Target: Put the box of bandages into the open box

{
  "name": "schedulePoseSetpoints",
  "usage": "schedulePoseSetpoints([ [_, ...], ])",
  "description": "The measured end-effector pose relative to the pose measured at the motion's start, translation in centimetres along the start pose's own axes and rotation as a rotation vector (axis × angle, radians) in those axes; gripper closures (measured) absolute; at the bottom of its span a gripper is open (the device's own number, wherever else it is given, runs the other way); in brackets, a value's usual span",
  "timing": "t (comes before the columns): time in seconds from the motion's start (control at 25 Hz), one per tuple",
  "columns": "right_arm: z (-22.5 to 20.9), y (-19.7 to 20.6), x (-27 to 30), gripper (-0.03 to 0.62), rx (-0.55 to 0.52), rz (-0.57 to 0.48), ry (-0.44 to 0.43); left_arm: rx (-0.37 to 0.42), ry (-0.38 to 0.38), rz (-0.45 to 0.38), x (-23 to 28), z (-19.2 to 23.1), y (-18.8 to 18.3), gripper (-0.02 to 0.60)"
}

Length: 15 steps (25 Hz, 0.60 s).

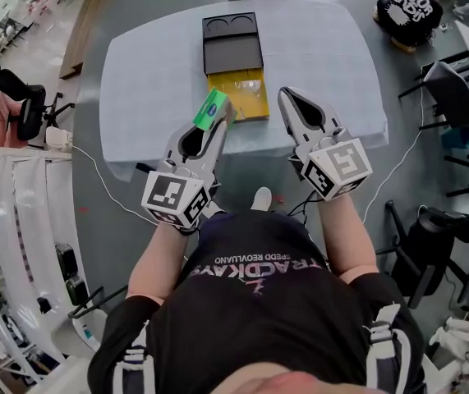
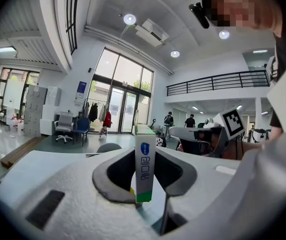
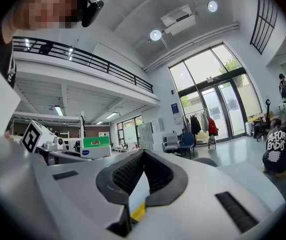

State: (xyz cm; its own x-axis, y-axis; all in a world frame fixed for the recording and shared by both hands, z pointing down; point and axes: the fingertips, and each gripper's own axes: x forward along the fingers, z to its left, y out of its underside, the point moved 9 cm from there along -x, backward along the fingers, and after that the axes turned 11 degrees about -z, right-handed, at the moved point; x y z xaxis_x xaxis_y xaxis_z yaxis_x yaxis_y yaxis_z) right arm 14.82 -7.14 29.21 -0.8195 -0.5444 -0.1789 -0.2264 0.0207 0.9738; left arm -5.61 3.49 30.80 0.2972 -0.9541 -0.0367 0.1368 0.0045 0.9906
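The left hand-held gripper (image 1: 220,112) clamps the green-and-white box of bandages (image 1: 209,111) above the bench (image 1: 324,56), just short of the yellow open box (image 1: 252,98). The right hand-held gripper (image 1: 287,95) hovers alongside, jaws together, empty. A black lid (image 1: 232,54) lies beyond.

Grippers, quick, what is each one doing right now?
Left gripper: closed, holding the box of bandages.
Right gripper: closed, holding nothing.
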Motion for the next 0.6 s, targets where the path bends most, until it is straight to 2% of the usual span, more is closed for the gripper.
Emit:
schedulePoseSetpoints([
  [0.6, -2.1, 0.9, -0.2, 0.583, 0.034, 0.027, 0.031, -0.059, -0.033, 0.1, 2.9, 2.0, 3.3, 0.479],
])
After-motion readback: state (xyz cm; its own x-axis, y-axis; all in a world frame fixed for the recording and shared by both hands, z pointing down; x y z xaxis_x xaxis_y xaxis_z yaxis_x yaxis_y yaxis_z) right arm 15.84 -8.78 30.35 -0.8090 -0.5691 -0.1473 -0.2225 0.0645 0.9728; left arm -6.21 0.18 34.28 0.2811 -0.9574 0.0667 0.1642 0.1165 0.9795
